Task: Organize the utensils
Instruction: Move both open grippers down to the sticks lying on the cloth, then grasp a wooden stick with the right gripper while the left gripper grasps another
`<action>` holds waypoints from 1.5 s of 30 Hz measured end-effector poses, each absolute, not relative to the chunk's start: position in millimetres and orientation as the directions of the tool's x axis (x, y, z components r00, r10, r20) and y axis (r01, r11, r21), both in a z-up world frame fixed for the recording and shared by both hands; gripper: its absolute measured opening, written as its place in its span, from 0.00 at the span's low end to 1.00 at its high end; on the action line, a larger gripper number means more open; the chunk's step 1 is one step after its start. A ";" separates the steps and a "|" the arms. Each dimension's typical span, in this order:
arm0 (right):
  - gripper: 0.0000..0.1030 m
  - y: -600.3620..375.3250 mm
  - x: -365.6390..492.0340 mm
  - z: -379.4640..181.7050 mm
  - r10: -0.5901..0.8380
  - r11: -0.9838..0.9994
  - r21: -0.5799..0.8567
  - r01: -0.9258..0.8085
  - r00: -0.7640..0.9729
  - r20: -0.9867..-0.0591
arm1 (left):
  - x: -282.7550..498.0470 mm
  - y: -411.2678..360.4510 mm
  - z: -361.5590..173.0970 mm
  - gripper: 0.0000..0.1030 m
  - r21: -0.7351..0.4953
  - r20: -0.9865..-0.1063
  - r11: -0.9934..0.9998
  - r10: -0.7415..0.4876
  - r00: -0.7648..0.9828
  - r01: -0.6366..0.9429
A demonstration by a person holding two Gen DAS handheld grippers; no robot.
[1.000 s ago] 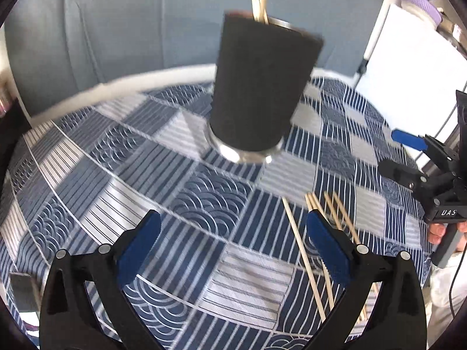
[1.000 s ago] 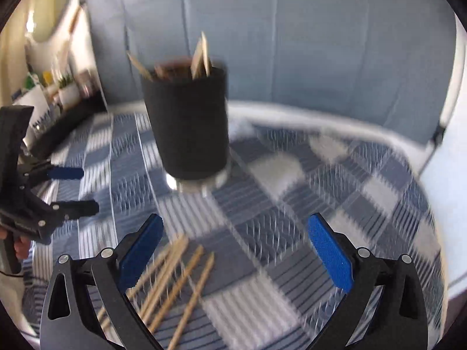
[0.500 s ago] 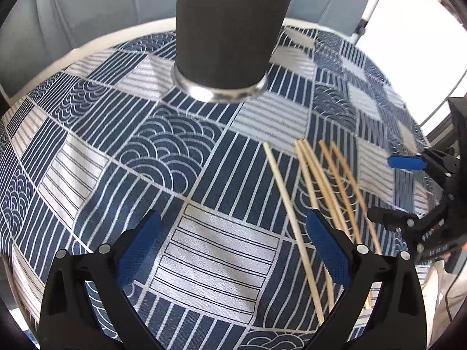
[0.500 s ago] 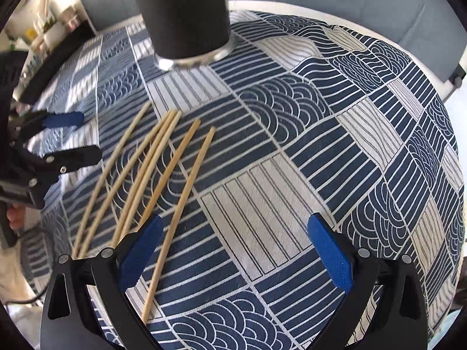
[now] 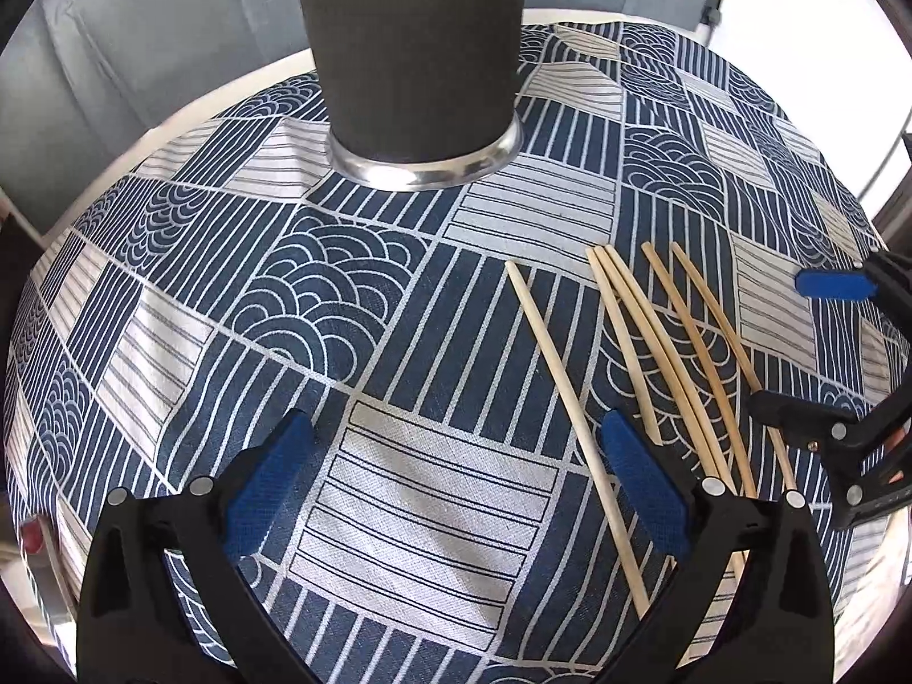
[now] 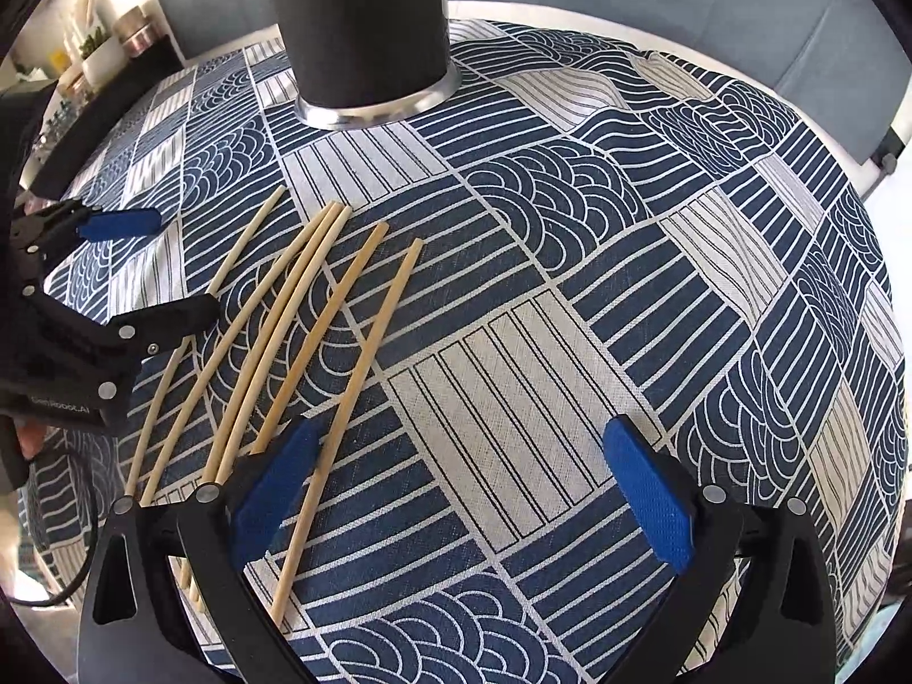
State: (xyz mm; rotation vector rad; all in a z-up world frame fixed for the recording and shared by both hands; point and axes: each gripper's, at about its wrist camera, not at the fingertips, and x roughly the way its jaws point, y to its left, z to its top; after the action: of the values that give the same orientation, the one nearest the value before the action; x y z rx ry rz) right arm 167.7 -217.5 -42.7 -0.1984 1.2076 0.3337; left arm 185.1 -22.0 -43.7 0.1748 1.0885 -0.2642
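Right wrist view: chopsticks lie left of the right hand-held gripper, whose jaws are spread and empty.

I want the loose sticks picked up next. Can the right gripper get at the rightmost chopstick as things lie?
Probably yes. The right gripper is open and empty, and the rightmost chopstick lies flat on the tablecloth by its left finger, slightly apart from the others, with nothing on top.
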 end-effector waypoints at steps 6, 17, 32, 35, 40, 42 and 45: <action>0.89 -216.1 172.4 -42.9 0.134 0.928 0.022 -0.372 0.279 -0.951 | 181.5 -18.7 -41.9 0.89 0.006 -0.907 0.937 -0.142 0.397 0.349; 0.05 -249.3 176.0 -27.5 0.140 0.930 0.046 -0.365 0.235 -0.962 | 182.5 43.0 -29.4 0.06 -0.103 -0.924 0.952 -0.199 0.328 0.288; 0.05 -277.9 174.2 28.0 0.324 0.922 0.193 -0.336 0.394 -0.860 | 182.7 66.7 24.2 0.05 -0.069 -0.860 0.959 -0.196 0.471 0.274; 0.05 -276.6 178.7 49.6 0.361 0.913 0.212 -0.348 0.449 -0.817 | 185.1 71.8 50.5 0.05 -0.084 -0.828 0.961 -0.215 0.517 0.265; 0.05 -266.3 191.3 86.7 0.367 0.913 0.181 -0.365 0.545 -0.754 | 181.5 74.0 96.8 0.05 -0.087 -0.778 0.956 -0.240 0.580 0.280; 0.05 -262.7 196.4 98.0 0.394 0.903 0.193 -0.384 0.562 -0.728 | 181.1 74.9 113.7 0.05 -0.068 -0.759 0.957 -0.233 0.608 0.282; 0.05 -254.8 202.4 118.0 0.444 0.882 0.212 -0.420 0.594 -0.670 | 181.1 71.7 138.9 0.05 -0.029 -0.721 0.956 -0.223 0.656 0.293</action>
State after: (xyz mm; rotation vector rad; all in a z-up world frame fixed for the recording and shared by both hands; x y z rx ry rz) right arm 202.4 -254.8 118.0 0.0331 0.7880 0.5022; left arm 181.1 71.7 138.9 0.0928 0.8034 -0.2926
